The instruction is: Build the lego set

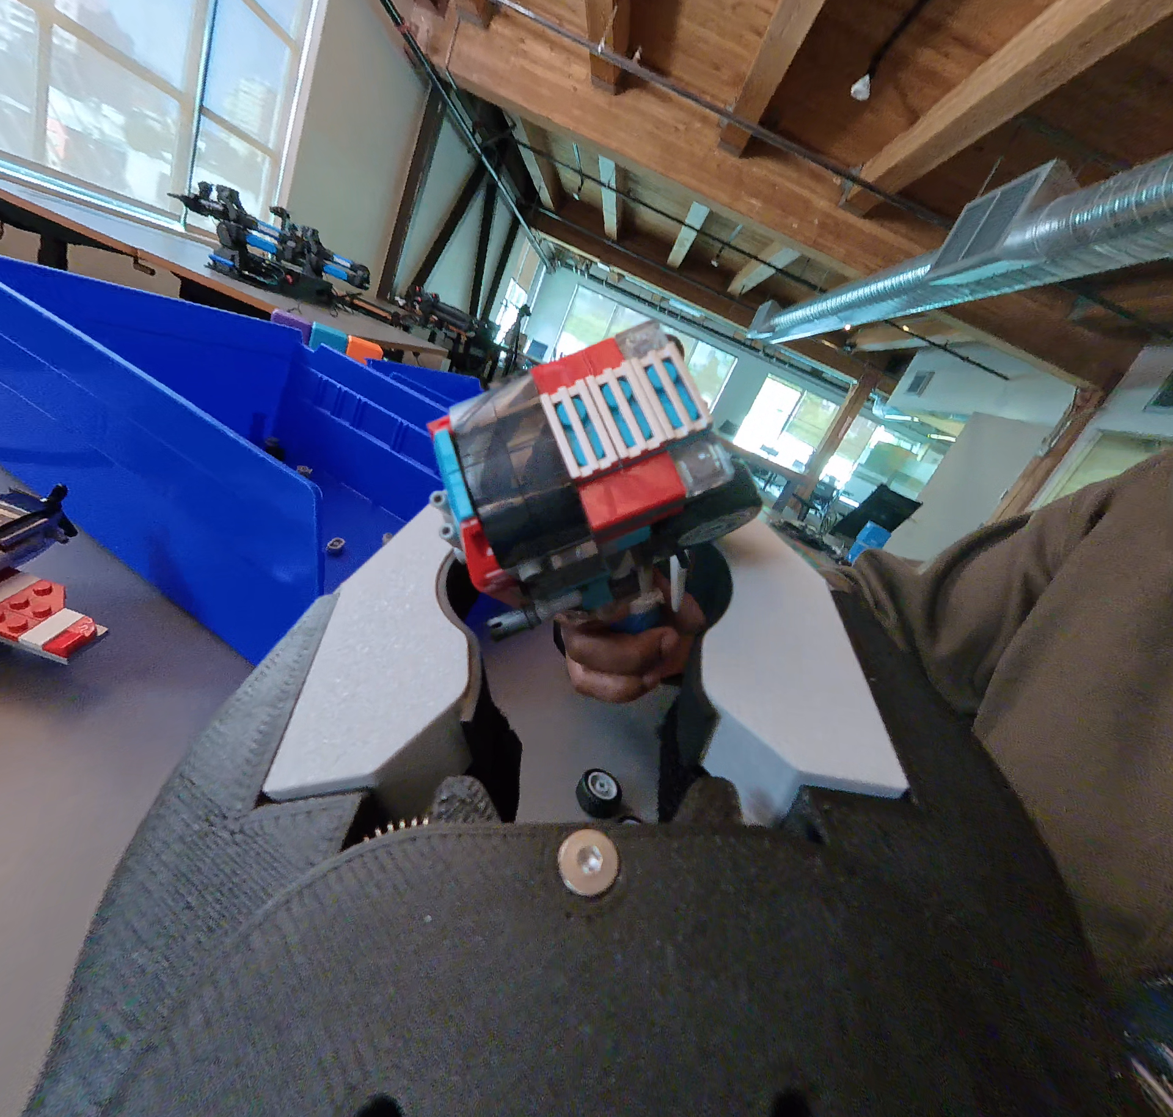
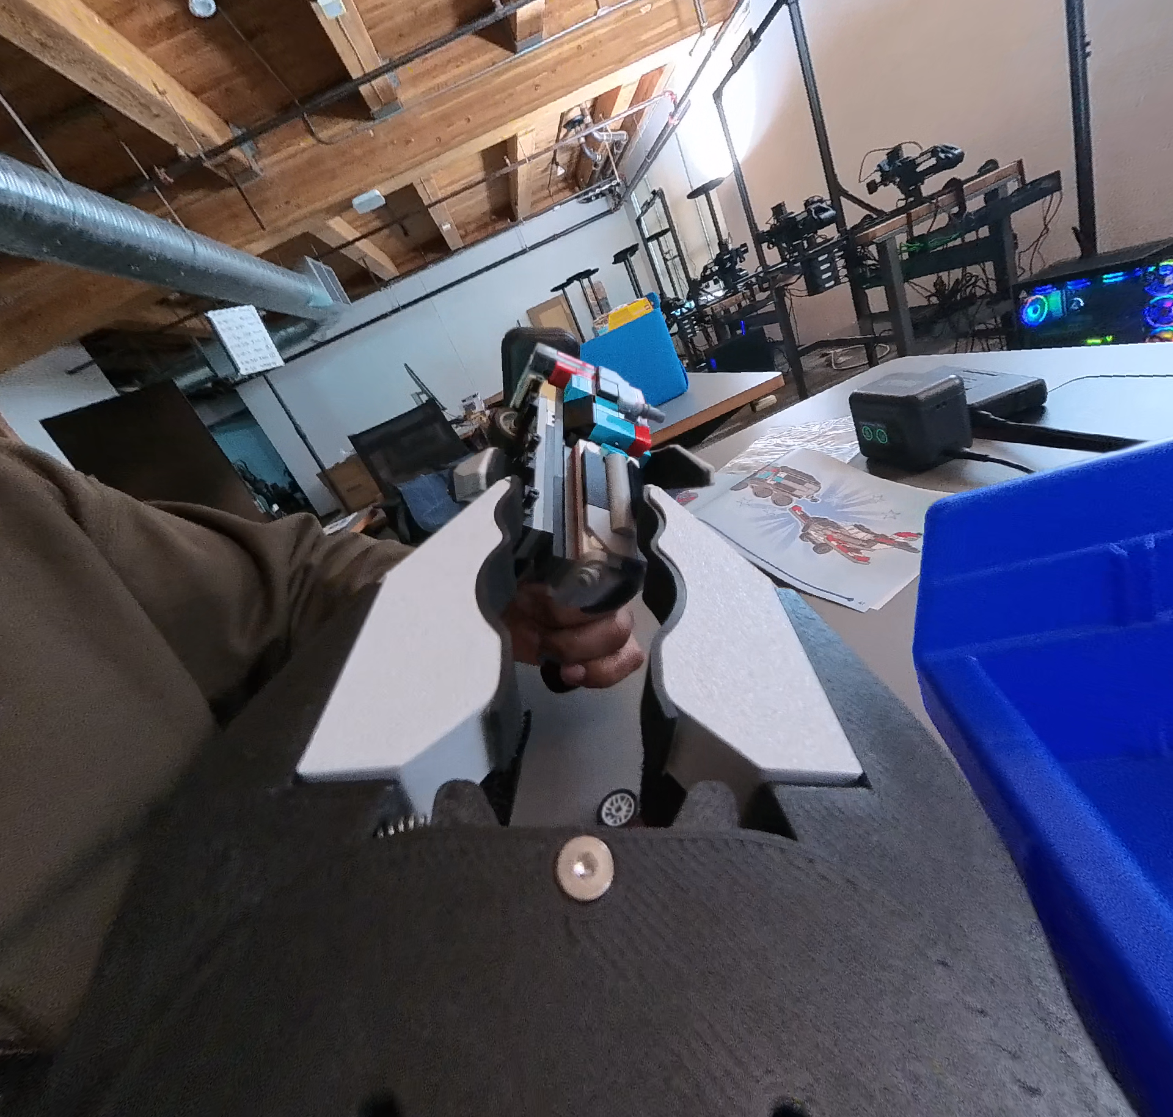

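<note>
A brick-built truck model, red, teal, black and white, is held up in the air between both grippers. In the left wrist view the model (image 1: 609,451) spans the wide gap of my left gripper (image 1: 590,515), and both pads press on its sides. In the right wrist view its narrow grey chassis (image 2: 558,502) sits between the pads of my right gripper (image 2: 574,509), which is shut on it. The left gripper's fingertips (image 2: 473,472) flank the model farther along, with a hand (image 2: 577,642) behind. In the left wrist view the right gripper is hidden behind the model.
A blue bin (image 1: 190,451) stands on the left, and it also shows in the right wrist view (image 2: 1047,674). A loose wheel (image 1: 598,794) lies on the grey table below. Red and white brick parts (image 1: 44,617), an instruction booklet (image 2: 825,528) and a black box (image 2: 907,413) lie nearby. Only a small space, under 4 cm, lies between the two pairs of fingers.
</note>
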